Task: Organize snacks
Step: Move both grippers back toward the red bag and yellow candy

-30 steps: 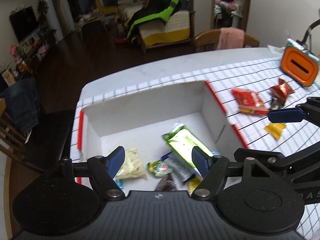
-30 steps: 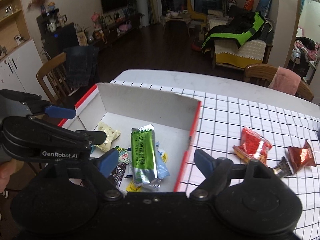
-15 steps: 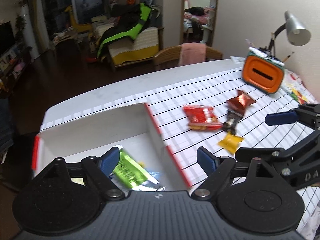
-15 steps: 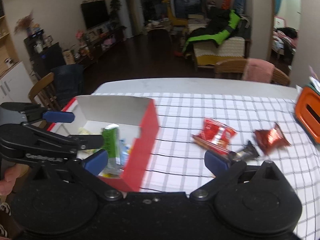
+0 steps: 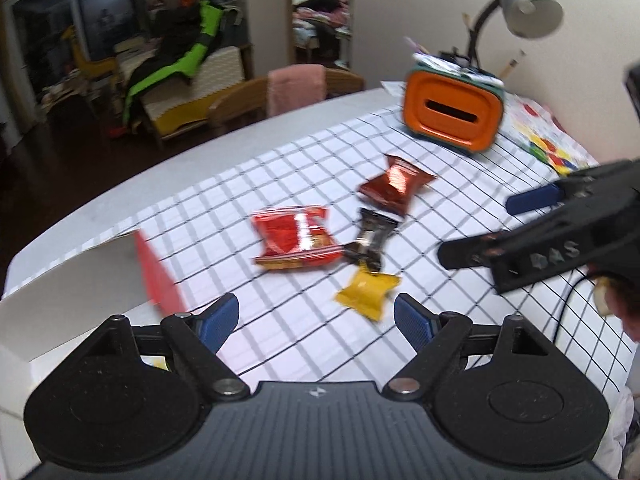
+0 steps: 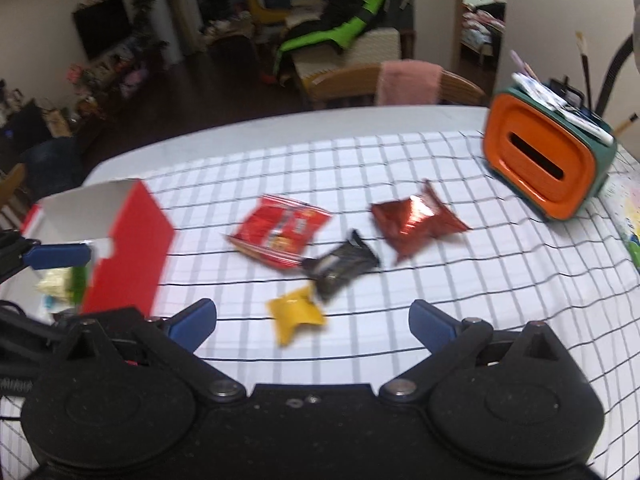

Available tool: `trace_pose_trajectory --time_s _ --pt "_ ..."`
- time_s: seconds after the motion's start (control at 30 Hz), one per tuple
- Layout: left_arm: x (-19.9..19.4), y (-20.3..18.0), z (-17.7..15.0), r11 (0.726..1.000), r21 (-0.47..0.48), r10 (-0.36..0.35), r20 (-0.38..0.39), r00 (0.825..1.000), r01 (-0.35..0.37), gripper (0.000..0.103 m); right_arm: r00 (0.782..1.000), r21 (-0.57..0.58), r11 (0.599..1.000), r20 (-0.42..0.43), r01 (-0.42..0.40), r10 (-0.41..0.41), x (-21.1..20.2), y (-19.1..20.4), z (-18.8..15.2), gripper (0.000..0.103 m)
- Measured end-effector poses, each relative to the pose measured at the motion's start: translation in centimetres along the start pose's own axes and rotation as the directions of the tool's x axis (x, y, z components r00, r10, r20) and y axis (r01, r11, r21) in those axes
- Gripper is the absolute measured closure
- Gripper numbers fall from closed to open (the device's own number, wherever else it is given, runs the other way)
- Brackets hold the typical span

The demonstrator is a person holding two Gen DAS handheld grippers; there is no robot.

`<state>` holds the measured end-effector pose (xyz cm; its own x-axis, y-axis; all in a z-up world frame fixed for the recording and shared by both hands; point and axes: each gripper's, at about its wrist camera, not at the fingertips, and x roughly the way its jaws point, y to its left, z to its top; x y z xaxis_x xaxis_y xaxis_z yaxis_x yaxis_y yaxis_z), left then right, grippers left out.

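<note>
We hold both tongs, left (image 5: pixel 316 316) and right (image 6: pixel 312 320), spread and empty. Four snacks lie mid-frame on the counter (image 6: pixel 440 280): red pack (image 6: pixel 280 230), dark-red pack (image 6: pixel 416 220), black wrapper (image 6: pixel 340 266), yellow wrapper (image 6: pixel 296 314). The box (image 6: pixel 128 248) stands at left.

Setting: a home, open living and dining room. Evidence: sofa (image 6: pixel 360 46) draped with a black and green jacket (image 6: pixel 340 20); wall television (image 6: pixel 102 26) above a cluttered low shelf (image 6: pixel 116 74); wooden chair (image 6: pixel 360 86) with a pink towel (image 6: pixel 408 80) over its back; doorway to a bedroom (image 5: pixel 320 20); desk lamp (image 5: pixel 524 4); counter (image 6: pixel 400 152) under a checked cloth.
</note>
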<state>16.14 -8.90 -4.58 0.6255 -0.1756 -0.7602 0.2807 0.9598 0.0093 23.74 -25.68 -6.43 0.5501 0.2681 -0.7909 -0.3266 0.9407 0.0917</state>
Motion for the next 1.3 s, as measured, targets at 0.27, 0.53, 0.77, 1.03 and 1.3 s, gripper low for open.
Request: trace_pose_trajectory --time_s 0.27,0.53,0.77,1.03,1.3 --pt "4.9 -3.0 1.3 0.996 0.076 -0.05 -0.078 0.996 0.056 0.018 0.999 0.063 0.998 -0.05 0.01 -0.007 3.5 -3.3 1.0 0.0" --pt "9.2 -3.8 1.9 0.991 0.117 -0.054 -0.151 0.987 0.072 0.018 0.994 0.143 0.989 -0.11 0.036 -0.02 8.7 -4.1 2.1 0.005" --pt "12.3 -3.9 2.4 0.987 0.151 -0.032 -0.196 0.98 0.062 0.018 0.987 0.228 0.968 -0.141 0.104 -0.073 13.0 -4.1 3.6 0.007" --pt "15.2 -3.4 2.7 0.982 0.17 -0.035 -0.255 0.966 0.081 0.018 0.981 0.22 0.964 -0.159 0.147 -0.114 15.8 -4.1 4.1 0.013" --pt "16.8 -3.9 2.6 0.972 0.213 -0.037 -0.279 0.96 0.099 0.018 0.981 0.11 0.987 -0.167 0.121 -0.101 16.7 -2.4 4.0 0.024"
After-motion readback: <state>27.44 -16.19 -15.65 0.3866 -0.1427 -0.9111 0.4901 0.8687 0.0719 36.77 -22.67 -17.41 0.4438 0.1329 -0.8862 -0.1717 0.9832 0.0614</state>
